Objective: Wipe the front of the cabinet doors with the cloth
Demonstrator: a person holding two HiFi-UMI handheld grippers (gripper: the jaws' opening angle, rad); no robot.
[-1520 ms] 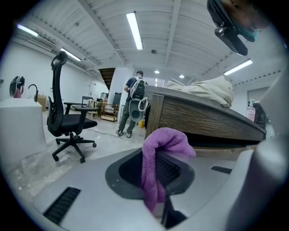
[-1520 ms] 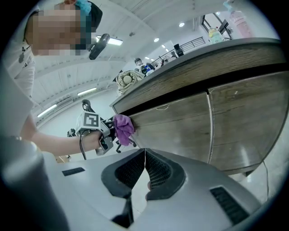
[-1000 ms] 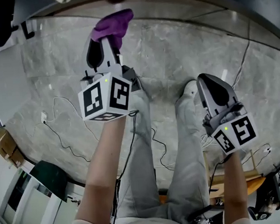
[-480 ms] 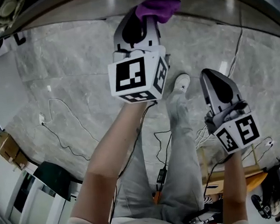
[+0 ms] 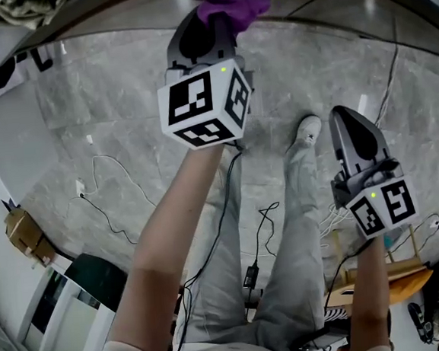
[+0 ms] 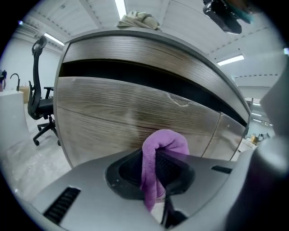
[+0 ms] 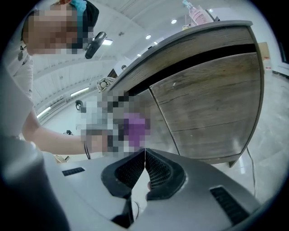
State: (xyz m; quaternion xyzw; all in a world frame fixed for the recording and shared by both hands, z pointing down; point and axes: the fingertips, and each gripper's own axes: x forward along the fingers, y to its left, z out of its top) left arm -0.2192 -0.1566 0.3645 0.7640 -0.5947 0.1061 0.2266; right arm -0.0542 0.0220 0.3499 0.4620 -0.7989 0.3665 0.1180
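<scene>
Lengthwise, cloth [image 6: 165,146] toward cabinet door [image 6: 126,122].

In the last second the left claw [image 5: 217,22] carried the purple cloth [image 5: 229,3] rightward and higher along the cabinet door [image 6: 117,113], then edged back left a little. The right claw [image 5: 350,125] drifted slightly to the right.

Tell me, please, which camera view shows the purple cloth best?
The left gripper view: the purple cloth is sharp, pinched between the left gripper's jaws before the cabinet door. The head view catches only a bunch at its top edge; the right gripper view shows it distant and blurred.
</scene>
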